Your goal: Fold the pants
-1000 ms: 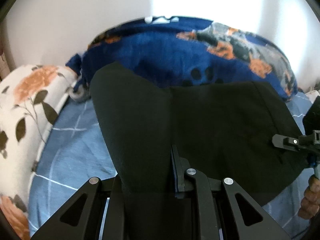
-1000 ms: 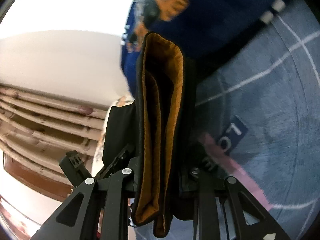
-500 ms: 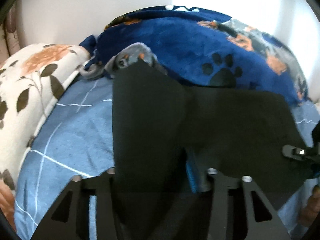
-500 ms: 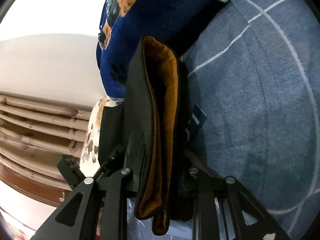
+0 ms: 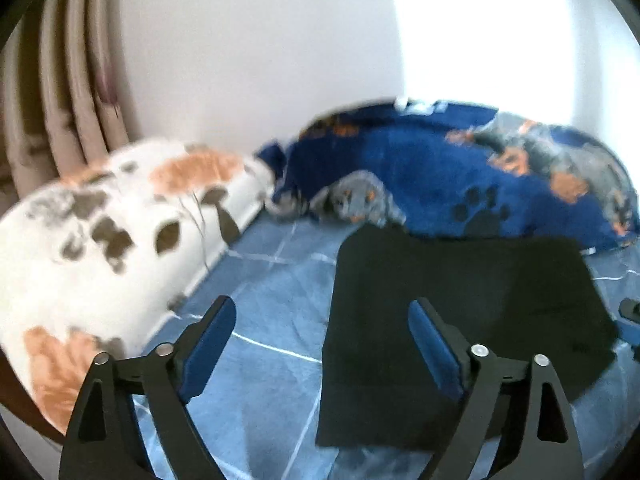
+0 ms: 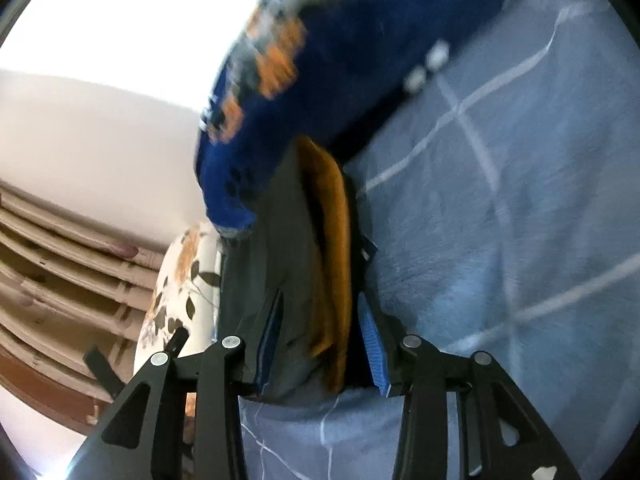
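On the blue checked bed (image 5: 256, 312) lie folded black pants (image 5: 460, 308); the left gripper (image 5: 320, 332) has its fingers wide, the right gripper (image 6: 320, 344) has its fingers around the pants' edge.

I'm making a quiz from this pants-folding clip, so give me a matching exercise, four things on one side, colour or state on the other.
Things:
1. left tool
2. pants
3. pillow
4. blanket

States:
A. dark blue with paw prints
B. white with orange flowers
C. open, holding nothing
D. black, folded flat on the bed

Pairs: 1-C, 2-D, 3-B, 4-A
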### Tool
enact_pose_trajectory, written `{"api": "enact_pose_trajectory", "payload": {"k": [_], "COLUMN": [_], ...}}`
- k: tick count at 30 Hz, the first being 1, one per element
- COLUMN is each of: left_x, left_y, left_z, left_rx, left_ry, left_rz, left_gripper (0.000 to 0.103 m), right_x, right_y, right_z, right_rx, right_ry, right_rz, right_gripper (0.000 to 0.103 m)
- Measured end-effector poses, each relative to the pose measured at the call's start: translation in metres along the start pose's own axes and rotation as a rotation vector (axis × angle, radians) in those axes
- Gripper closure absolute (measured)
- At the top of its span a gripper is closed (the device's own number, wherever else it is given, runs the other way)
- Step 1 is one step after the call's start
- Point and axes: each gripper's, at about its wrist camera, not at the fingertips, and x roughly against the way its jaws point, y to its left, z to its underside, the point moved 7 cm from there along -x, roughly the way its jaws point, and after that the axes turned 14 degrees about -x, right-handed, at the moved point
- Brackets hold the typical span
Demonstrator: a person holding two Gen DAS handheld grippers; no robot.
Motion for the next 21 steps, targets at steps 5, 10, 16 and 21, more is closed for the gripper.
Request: {"api": "enact_pose_trajectory", "payload": {"k": [5, 10, 16, 21], "left_x": [0.074, 0.136, 0.187, 0.219], "left_y": [-0.008, -0.021, -0.033, -0.038], "left_z": [-0.005, -0.004, 0.009, 0.015], "left_rx": [-0.001, -0.02, -0.058, -0.066], "left_ry": [-0.128, -0.203, -0.197, -0.201], "left_rz": [-0.03, -0.041, -0.03, 0.083], "left_gripper": [0.001, 0.0, 0.0, 0.0], "right_x": [0.045, 0.078, 0.107, 0.123], "right_y": [0.039, 0.05, 0.043, 0.059], "right_z": [0.041, 0.094, 0.13, 0.149], "right_rx": [0.227, 0.318, 0.312, 0.385], "right_ry": [-0.077, -0.101, -0.098, -0.131], "right_rz": [0.1, 0.155, 0.15, 0.173], "right_gripper": [0.05, 0.039, 0.038, 0.037]}}
